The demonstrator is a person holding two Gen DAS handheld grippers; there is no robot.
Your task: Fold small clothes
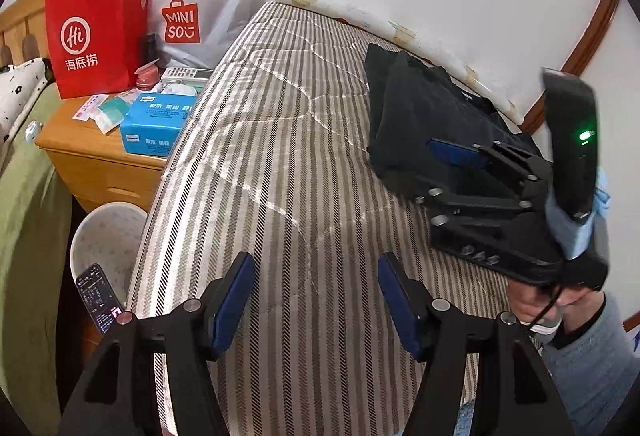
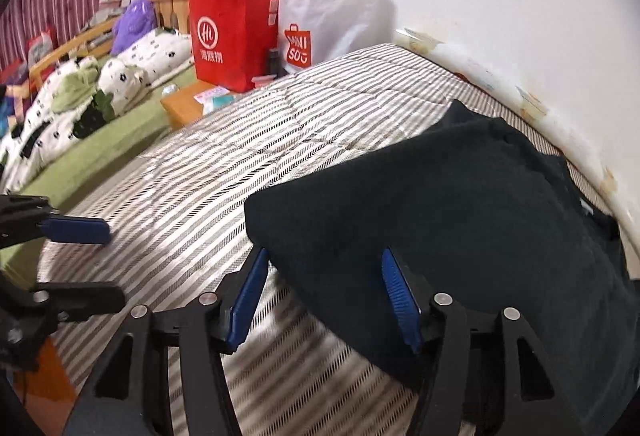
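Striped mattress (image 1: pixel 280 155) held the dark cloth (image 2: pixel 460 215), and both the left gripper (image 1: pixel 316 300) and right gripper (image 2: pixel 324 296) were spread, so pinching corners evenly would help.

The dark garment (image 2: pixel 460 236) runs past the right and lower edges of the right wrist view; its far side there is hidden by its own bulk. The right gripper (image 1: pixel 460 171) covers part of the garment in the left wrist view. The phone (image 1: pixel 100 296) screen text is too small to read. The mattress (image 2: pixel 304 368) stripes nearest the camera are blurred.
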